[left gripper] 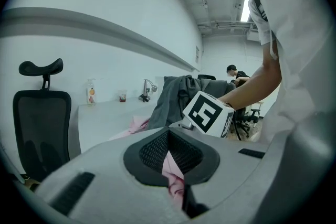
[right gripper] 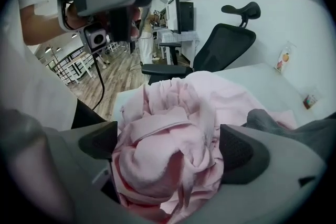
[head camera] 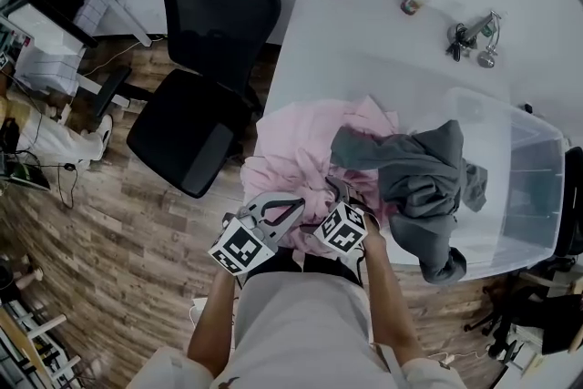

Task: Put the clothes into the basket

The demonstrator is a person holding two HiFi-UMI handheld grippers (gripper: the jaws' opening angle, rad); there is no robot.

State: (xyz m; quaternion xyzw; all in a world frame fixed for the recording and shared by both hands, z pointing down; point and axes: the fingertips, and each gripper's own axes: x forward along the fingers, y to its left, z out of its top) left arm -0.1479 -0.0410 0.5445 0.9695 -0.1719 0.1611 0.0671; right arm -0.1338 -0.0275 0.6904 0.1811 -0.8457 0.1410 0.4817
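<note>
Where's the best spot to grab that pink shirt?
Grab the pink shirt by the raised bunch of folds at the near edge of the table, coming down from above. The cloth stands up in a soft lump there, so wide jaws fit around it. The right gripper hangs open around that lump.
</note>
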